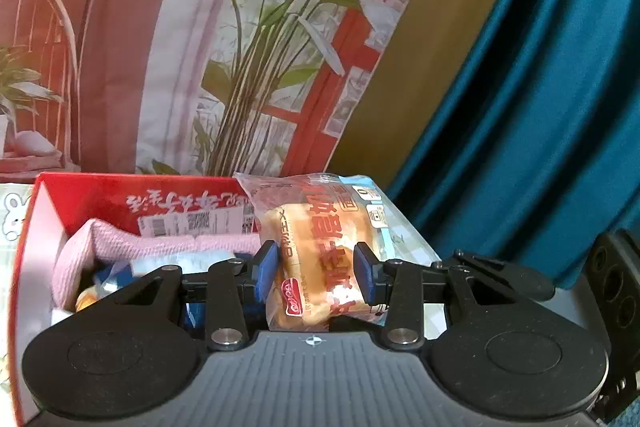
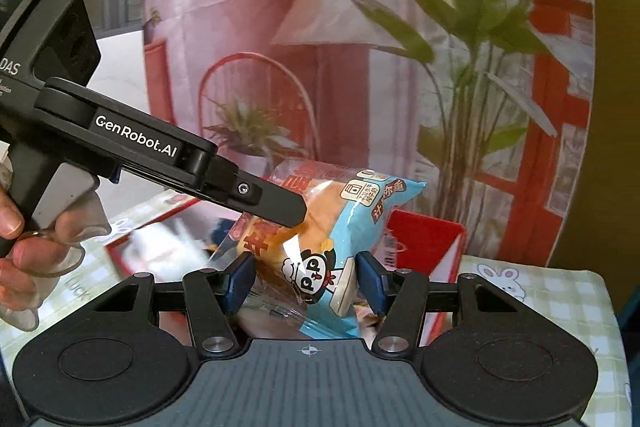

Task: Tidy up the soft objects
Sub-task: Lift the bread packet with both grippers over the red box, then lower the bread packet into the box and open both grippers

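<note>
A bread roll in a clear and light-blue wrapper hangs in the air over an open red box. My left gripper is shut on it, its blue pads pressing both sides. In the right wrist view the same bread pack sits between the blue pads of my right gripper, which is shut on its lower end. There the left gripper's black finger reaches in from the left onto the pack's upper part. A pink towel and other soft items lie inside the box.
The red box stands on a green-checked tablecloth with bunny prints. A printed backdrop with plants and a red window hangs right behind it, and a teal curtain is to its right. A hand holds the left gripper's handle.
</note>
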Motion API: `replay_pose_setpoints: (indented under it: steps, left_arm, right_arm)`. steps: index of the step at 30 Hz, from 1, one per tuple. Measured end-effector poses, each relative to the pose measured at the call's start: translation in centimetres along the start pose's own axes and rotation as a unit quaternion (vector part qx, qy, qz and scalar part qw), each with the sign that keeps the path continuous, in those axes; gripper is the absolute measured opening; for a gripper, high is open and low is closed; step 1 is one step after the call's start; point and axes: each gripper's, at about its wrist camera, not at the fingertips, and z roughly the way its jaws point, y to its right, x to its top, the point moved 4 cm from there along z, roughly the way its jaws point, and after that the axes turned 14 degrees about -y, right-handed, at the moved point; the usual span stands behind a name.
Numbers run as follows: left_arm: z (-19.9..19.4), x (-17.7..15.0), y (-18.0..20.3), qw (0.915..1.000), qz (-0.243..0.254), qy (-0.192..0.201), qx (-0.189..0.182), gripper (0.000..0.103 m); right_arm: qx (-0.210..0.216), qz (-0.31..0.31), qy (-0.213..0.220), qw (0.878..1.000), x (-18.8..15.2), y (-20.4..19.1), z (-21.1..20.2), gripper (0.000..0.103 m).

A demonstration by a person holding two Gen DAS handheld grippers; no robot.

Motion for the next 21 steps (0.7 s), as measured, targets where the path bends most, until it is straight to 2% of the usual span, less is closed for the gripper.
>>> replay_pose_setpoints:
  steps: [6, 13, 18, 21]
  left_arm:
    - [2.5, 1.2, -0.8, 0.9997, -0.023, 0.0, 0.011, 0.044]
    - [4.2, 1.4, -0.6, 0.9995, -0.016, -0.018, 0.02, 0.043]
    - [3.2, 1.1, -0.3, 0.9985, 0.022, -0.004, 0.049, 0.044]
    - [2.2, 0.6, -0.3, 0.9978, 0.032, 0.0, 0.059, 0.044]
  right_arm:
    - [-0.012, 0.009, -0.008, 1.0, 0.3, 1.8, 2.3, 0.052]
    - [-0.013, 0.039, -0.016, 0.999, -0.4, 3.0, 3.2, 0.052]
    - [-0.063, 0.044, -0.012, 0.997, -0.6, 3.5, 2.8, 0.054]
    - [-0.063, 0.048, -0.015, 0.997, -1.1, 3.5, 2.4, 0.054]
